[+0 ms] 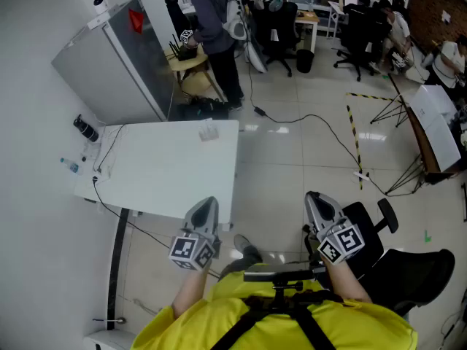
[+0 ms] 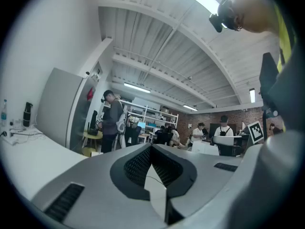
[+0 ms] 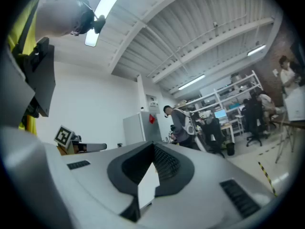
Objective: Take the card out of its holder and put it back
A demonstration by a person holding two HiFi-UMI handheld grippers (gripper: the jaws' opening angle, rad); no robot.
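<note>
Both grippers are just hanging near my chest: the left gripper (image 1: 208, 204) and the right gripper (image 1: 315, 199) each have their jaws pressed together with nothing between them. The card holder (image 1: 209, 132), I think, is that small clear thing at the far edge of the white table (image 1: 168, 170), well apart from both.

Tools x2: left tool (image 1: 207, 204), right tool (image 1: 315, 199). Counter (image 1: 168, 173) x1. Card holder (image 1: 209, 132) x1. Black bottle (image 1: 85, 128) x1, sm. clear bottle (image 1: 71, 165) x1. Standing person (image 1: 211, 20) x1.
</note>
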